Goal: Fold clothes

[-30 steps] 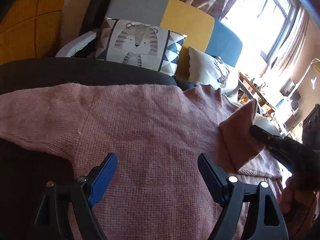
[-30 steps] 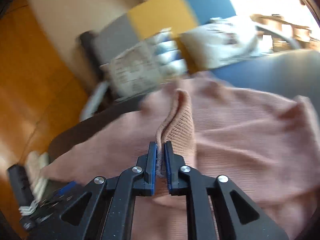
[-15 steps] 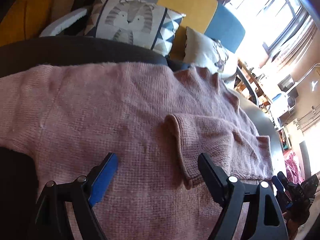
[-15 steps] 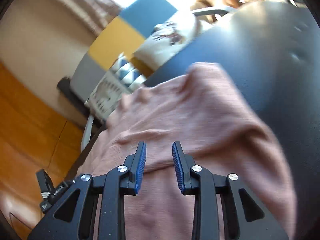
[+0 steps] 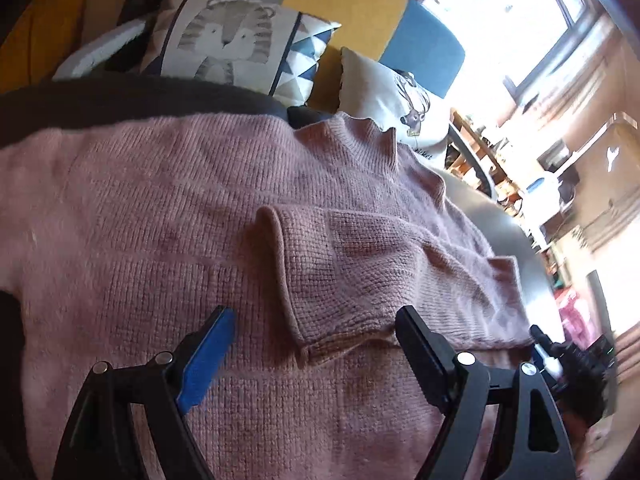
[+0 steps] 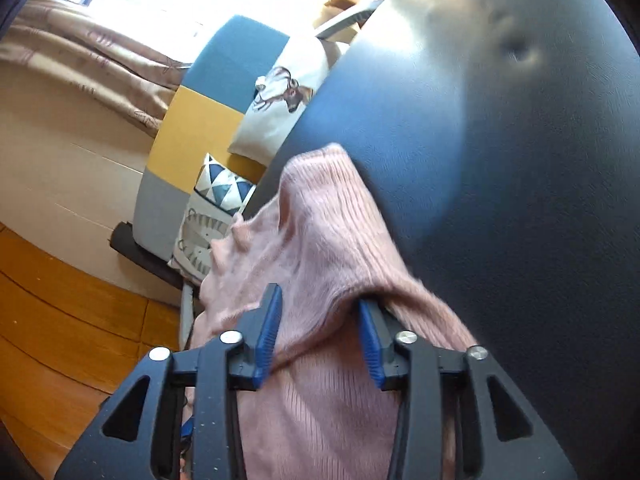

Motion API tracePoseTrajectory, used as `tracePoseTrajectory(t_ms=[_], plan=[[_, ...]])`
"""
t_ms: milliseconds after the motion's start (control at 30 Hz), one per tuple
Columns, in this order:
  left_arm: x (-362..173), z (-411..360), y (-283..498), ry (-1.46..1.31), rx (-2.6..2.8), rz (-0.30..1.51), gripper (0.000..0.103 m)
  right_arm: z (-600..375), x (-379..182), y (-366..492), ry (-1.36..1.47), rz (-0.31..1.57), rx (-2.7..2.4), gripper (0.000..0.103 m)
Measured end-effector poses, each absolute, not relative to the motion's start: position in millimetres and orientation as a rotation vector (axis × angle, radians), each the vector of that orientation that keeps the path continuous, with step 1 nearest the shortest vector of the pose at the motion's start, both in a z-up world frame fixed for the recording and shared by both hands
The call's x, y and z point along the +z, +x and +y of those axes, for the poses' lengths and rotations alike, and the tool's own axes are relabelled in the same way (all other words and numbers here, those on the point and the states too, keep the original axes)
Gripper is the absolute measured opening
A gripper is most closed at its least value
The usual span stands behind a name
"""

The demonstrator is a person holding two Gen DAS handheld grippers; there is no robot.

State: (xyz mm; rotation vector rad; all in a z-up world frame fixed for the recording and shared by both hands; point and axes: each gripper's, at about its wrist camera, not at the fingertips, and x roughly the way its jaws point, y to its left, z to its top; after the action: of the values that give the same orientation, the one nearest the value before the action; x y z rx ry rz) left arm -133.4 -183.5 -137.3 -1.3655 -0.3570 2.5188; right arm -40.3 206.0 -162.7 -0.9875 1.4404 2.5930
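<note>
1. Pink knit sweater (image 5: 168, 208) spread flat across a dark surface (image 6: 500, 152), collar toward the far edge near the cushions.
2. One sleeve (image 5: 360, 264) folded inward over the sweater body, cuff lying just ahead of the left tool (image 5: 314, 344).
3. Left tool poised above the sweater's lower middle, fingers spread wide apart and empty, cuff edge between them in view but ungripped.
4. Right tool (image 6: 318, 328) low at the sweater's side edge, fingers parted around a raised ridge of pink knit (image 6: 320, 264); fabric draped over the right finger (image 6: 370, 340), not pinched.
5. Right tool also visible as a dark shape at the far right of the left wrist view (image 5: 568, 356), beside the sweater's edge.
6. Behind the surface: tiger-print cushion (image 5: 228, 44) and white deer-print cushion (image 5: 384, 92) propped against a grey, yellow and blue sofa back (image 5: 348, 4).
7. Wooden floor (image 6: 52, 300) to the left in the right wrist view.
</note>
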Motion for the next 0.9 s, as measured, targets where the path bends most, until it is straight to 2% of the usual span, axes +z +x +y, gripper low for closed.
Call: tracePoseTrajectory(t_ms=[33, 167, 267, 367, 667, 900], plan=[[-136, -173, -133, -1.354, 2.566, -0.200, 0.084, 209, -160, -43, -0.992, 1.394, 2.588, 0.009], [-142, -139, -126, -1.283, 2.655, 0.294, 0.084, 228, -154, -37, -0.930, 1.319, 2.534, 0.009], [-145, -138, -121, -1.234, 2.671, 0.306, 0.085, 234, -172, -37, -0.965, 1.350, 2.510, 0.008], [-144, -155, -124, -1.280, 2.650, 0.181, 0.085, 235, -180, -31, -0.908, 1.367, 2.539, 0.006], [-116, -176, -111, -1.175, 2.705, -0.167, 0.082, 234, -181, -32, -0.886, 1.364, 2.544, 0.006], [-96, -85, -153, -1.106, 2.605, -0.057, 0.082, 233, -181, -30, -0.873, 1.362, 2.553, 0.006]])
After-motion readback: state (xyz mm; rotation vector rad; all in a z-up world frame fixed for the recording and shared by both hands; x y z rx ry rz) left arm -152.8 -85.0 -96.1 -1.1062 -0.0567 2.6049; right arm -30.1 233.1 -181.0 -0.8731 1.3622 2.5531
